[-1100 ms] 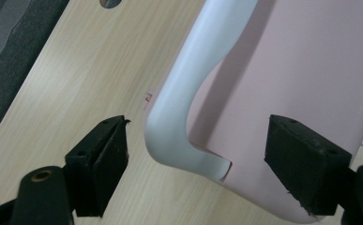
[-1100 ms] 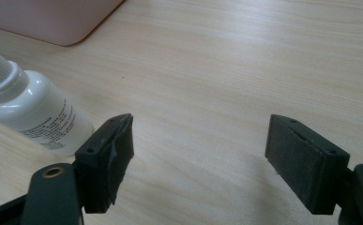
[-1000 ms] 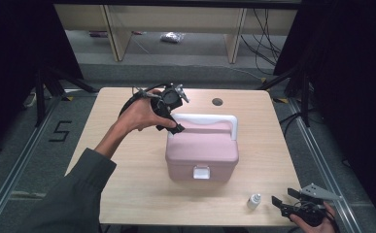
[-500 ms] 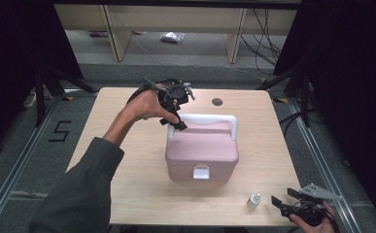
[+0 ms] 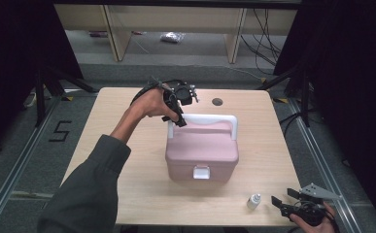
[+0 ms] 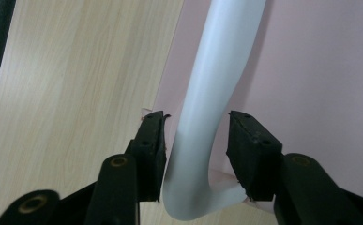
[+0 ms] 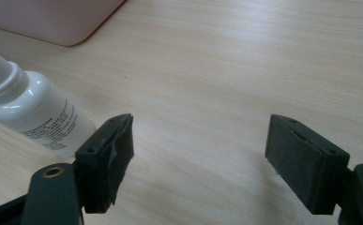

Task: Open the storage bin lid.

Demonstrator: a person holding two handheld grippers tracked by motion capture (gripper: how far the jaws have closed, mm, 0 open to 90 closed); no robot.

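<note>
A: Left gripper (image 6: 195, 140)?
B: Jaws just closing in around the white handle (image 6: 216, 93) at the pink box's (image 5: 202, 150) back-left corner. Small gaps both sides, pads not pressing.
A: Right gripper (image 7: 200, 154)?
B: Wide open, nothing held, front-right of the box, small white bottle (image 7: 26, 112) beside it.

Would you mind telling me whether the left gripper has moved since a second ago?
Yes. The left gripper has shifted right and slightly down, toward the pink box. Its jaws have just been closing around the white handle, with gaps showing on both sides.
</note>
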